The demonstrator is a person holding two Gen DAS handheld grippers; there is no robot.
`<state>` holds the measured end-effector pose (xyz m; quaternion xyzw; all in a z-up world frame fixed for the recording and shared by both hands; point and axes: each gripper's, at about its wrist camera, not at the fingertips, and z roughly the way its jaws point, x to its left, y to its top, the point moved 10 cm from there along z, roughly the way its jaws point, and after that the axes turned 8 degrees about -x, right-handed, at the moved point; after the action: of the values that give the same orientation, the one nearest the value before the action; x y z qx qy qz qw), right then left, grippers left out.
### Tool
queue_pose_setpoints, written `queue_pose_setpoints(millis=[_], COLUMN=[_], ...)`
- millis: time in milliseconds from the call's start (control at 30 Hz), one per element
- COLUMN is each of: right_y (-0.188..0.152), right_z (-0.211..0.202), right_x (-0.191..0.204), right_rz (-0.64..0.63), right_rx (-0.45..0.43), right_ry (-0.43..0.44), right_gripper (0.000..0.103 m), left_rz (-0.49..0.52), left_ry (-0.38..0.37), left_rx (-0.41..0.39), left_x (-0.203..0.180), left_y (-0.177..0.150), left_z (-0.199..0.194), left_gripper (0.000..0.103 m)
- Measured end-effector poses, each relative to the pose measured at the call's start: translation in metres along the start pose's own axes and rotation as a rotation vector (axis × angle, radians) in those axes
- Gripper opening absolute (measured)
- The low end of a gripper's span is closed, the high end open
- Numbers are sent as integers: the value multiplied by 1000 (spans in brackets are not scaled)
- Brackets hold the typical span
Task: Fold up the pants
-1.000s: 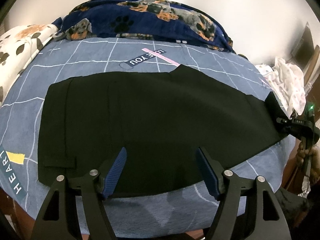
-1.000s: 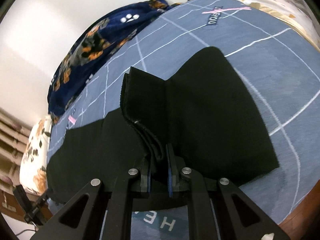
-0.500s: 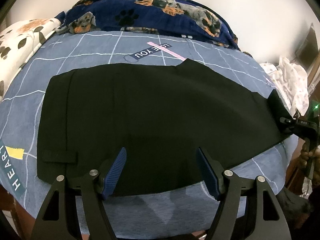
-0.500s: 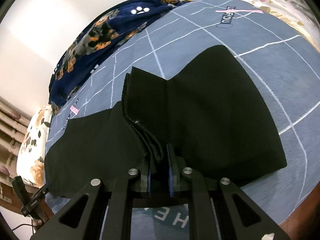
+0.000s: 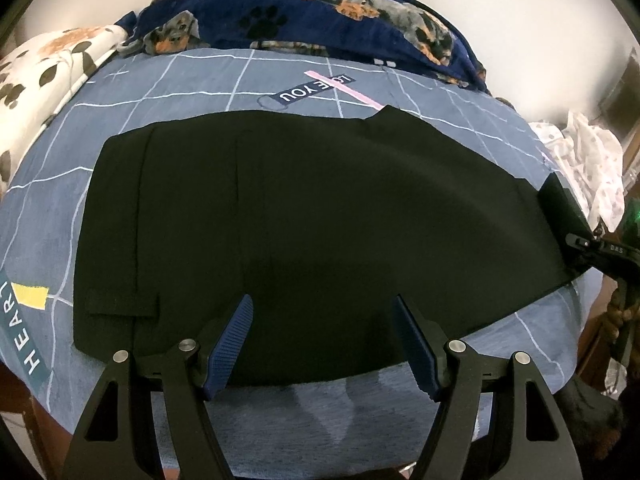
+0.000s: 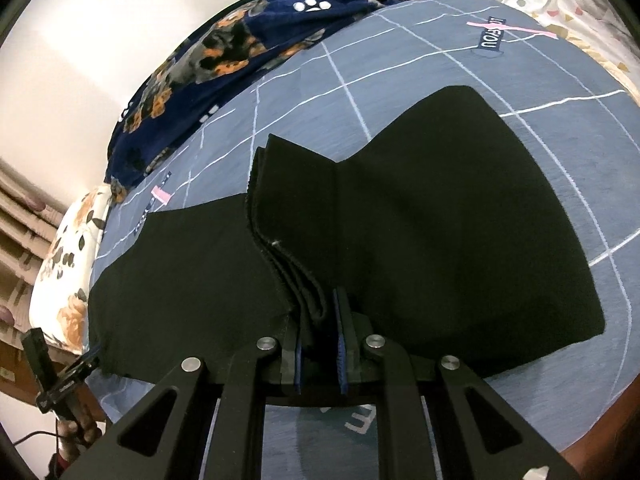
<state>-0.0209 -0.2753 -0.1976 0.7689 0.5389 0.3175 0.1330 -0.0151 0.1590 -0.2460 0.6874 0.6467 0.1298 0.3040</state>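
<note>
Your right gripper (image 6: 319, 334) has its jaws clamped on a bunched edge of the black pants (image 5: 304, 216), lifting that end into a ridge (several layers show). Your left gripper (image 5: 324, 342) hovers with jaws spread wide, gripping nothing, over the pants' near edge. The rest of the pants lies flat across the blue grid bedsheet (image 5: 192, 80), below the dog-print blanket (image 5: 312, 8).

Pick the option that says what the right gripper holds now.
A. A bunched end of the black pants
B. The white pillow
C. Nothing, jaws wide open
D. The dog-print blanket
A: the right gripper has its jaws pinched on stacked layers of the black pants, lifted off the bed sheet.
</note>
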Motion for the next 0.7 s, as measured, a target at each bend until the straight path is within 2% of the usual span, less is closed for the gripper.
queue_pose_setpoints(millis=[233, 700], right_y=[-4, -10], right_z=[3, 9], right_x=[8, 21], right_rz=[-20, -54], right_rx=[15, 35], right_ry=[14, 37], right_gripper=[13, 13], left_rz=[2, 8], left_ry=[1, 6], left_rx=[5, 10], left_x=[0, -1], left_y=[-2, -3], left_z=[1, 0], left_gripper=[77, 77])
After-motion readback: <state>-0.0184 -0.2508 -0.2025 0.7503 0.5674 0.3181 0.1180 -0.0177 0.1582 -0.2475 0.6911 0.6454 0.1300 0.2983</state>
